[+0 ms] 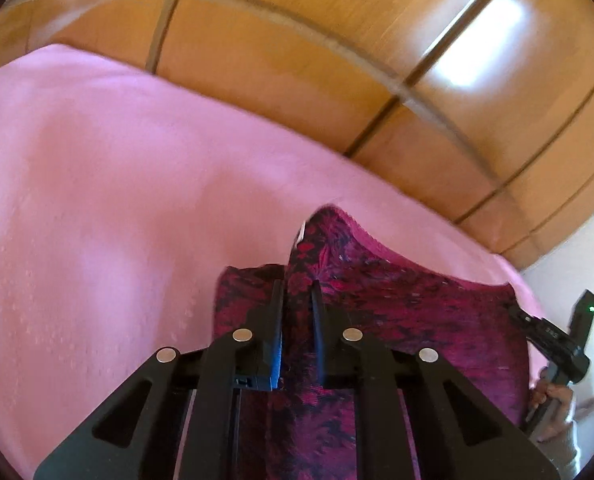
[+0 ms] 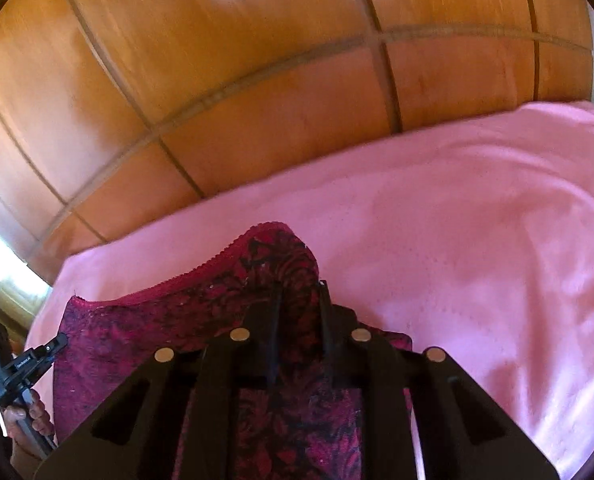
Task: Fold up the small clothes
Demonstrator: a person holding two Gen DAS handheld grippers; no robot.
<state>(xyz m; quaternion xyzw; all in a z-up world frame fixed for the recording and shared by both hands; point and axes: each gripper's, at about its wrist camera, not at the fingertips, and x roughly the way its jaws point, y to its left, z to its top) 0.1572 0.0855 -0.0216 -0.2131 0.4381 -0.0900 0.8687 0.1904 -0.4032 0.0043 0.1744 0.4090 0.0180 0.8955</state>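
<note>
A crimson-and-black patterned fabric garment is pinched at opposite corners by the closed left gripper and right gripper over the pink bedspread, mid-fold; laying it flat probably comes next.

Wooden wardrobe doors fill the upper half of both views, orange-brown panels split by darker grooves. A bright patch of light glares on one panel at upper right of the left view. A pink bedspread covers the lower ground. A white wall shows at right edge.
</note>
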